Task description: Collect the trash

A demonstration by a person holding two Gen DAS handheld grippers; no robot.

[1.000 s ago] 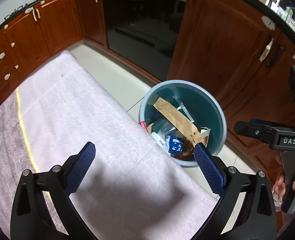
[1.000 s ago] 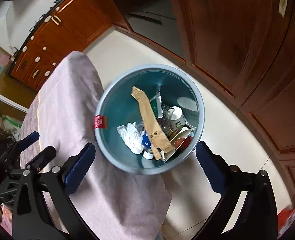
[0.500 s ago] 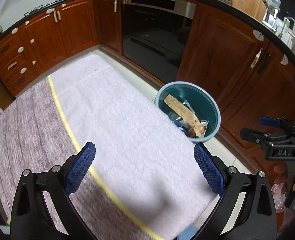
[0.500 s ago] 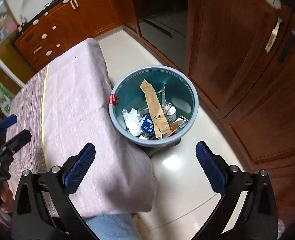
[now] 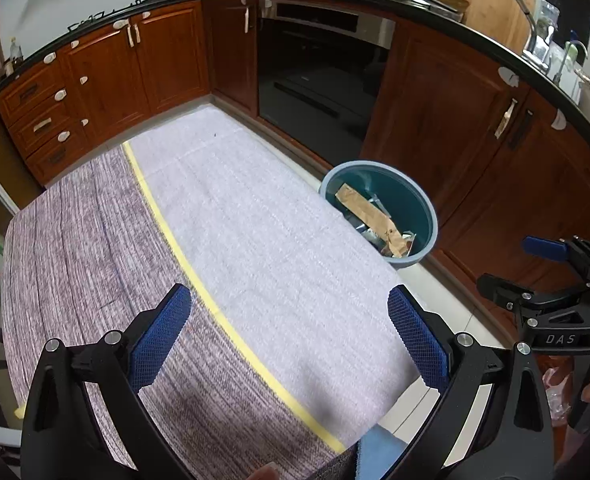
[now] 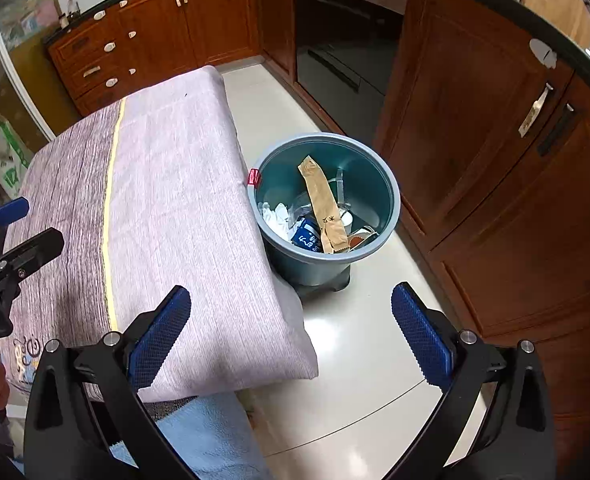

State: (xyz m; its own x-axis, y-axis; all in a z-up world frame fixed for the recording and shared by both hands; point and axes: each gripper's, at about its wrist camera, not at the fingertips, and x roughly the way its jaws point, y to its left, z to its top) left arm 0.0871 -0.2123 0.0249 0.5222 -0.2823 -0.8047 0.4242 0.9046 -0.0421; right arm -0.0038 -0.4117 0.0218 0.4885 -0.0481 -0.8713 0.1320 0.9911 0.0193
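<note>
The round blue-grey plastic bin (image 6: 327, 200) on the floor beside the cloth-covered surface (image 6: 167, 200) already holds the trash: a long brown paper wrapper (image 6: 323, 208), white crumpled tissue (image 6: 275, 216). The surface looks bare. Left tool (image 5: 289, 332) and right tool (image 6: 291, 332) are both spread apart, empty, so the collecting seems finished.

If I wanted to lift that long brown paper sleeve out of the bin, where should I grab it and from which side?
Probably its upper end. The brown paper sleeve leans against the trash bin's inner wall, top end free and raised, lower end buried among the other trash. Come down from above through the open mouth, and close the fingers across its flat faces near the top. The right hand-held gripper, open, looks nearer.
</note>
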